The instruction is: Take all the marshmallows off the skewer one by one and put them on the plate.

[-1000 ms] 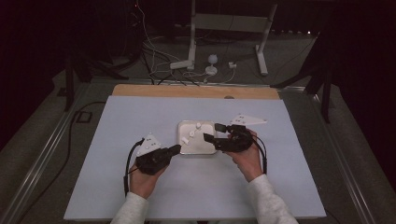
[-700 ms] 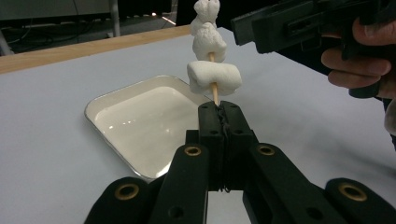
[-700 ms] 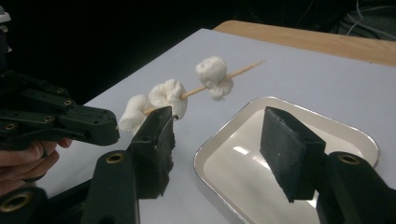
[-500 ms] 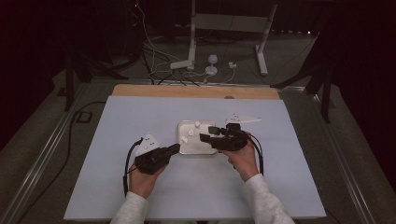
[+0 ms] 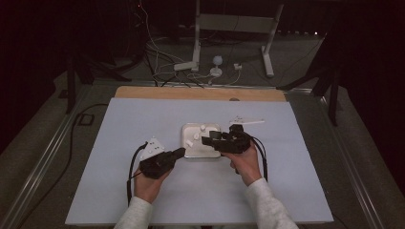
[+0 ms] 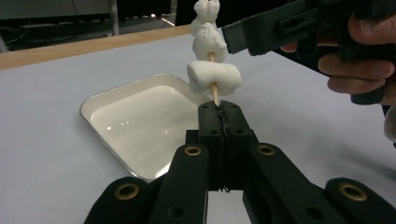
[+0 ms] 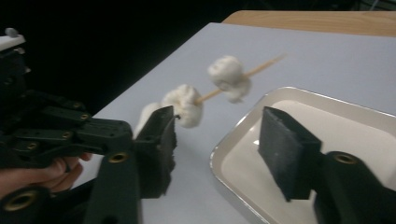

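Observation:
My left gripper (image 6: 223,110) is shut on the lower end of a thin wooden skewer (image 6: 215,93) that stands up from its tips. Three white marshmallows are threaded on it: one (image 6: 214,77) just above the jaws, two higher (image 6: 208,39). In the high view the left gripper (image 5: 179,153) sits at the tray's near left corner. My right gripper (image 7: 217,140) is open and its jaws have just been closing. The marshmallows (image 7: 187,105) lie beyond its left jaw, with nothing pressed between the pads. From the left gripper view one right jaw reaches beside the middle marshmallow.
A shallow white tray (image 5: 187,150) lies on the pale sheet (image 5: 119,124) mid-table, its inside bare (image 6: 140,126). A wooden strip (image 5: 157,93) edges the table's far side. Stands and cables (image 5: 200,67) are on the floor beyond.
The right gripper has shifted a little left over the tray toward the skewer, and its jaws stand narrower. The left gripper has kept still.

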`<state>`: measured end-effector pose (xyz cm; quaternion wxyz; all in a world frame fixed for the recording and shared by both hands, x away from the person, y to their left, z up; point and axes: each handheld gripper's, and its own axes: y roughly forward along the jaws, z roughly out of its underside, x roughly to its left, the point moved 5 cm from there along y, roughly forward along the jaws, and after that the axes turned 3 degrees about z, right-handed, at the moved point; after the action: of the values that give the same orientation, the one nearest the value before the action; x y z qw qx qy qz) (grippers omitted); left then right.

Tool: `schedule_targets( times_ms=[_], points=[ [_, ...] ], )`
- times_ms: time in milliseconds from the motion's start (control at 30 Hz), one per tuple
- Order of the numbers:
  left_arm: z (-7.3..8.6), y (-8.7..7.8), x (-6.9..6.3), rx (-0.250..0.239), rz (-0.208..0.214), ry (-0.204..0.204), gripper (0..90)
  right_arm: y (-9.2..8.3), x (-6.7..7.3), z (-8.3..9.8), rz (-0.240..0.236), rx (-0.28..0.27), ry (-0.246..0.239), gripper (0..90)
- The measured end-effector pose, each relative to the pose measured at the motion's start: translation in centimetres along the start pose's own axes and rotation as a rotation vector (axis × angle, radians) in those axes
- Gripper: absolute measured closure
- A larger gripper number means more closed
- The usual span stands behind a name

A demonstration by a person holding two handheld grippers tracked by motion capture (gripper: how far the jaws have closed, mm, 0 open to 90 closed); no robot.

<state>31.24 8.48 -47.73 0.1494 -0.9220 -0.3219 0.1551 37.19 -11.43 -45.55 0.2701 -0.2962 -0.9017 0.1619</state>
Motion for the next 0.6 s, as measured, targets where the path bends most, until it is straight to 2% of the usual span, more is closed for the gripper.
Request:
schedule_targets(
  times_ms=[133,200,233,333,367,600],
  points=[
    [-0.01,0.08,-0.17,-0.007,0.003,0.004,90.0,0.14,0.14,0.06,-0.024,0.005,0.018,61.0],
    [0.02,0.12,-0.16,-0.011,0.006,0.001,90.0,0.08,0.11,0.03,-0.047,-0.003,0.040,64.9],
    [0.04,0.13,-0.18,-0.015,0.011,-0.002,90.0,0.12,0.05,0.04,-0.074,0.001,0.071,68.4],
    [0.01,0.13,-0.30,-0.022,0.017,0.003,90.0,0.20,0.01,0.05,-0.074,-0.001,0.084,70.4],
    [0.02,0.19,-0.37,-0.023,0.023,0.005,90.0,0.19,-0.03,-0.08,-0.096,-0.013,0.114,72.1],
    [0.39,0.59,-0.46,-0.012,0.044,0.010,90.0,0.13,-0.30,-0.39,-0.116,-0.042,0.169,72.6]
  ],
)
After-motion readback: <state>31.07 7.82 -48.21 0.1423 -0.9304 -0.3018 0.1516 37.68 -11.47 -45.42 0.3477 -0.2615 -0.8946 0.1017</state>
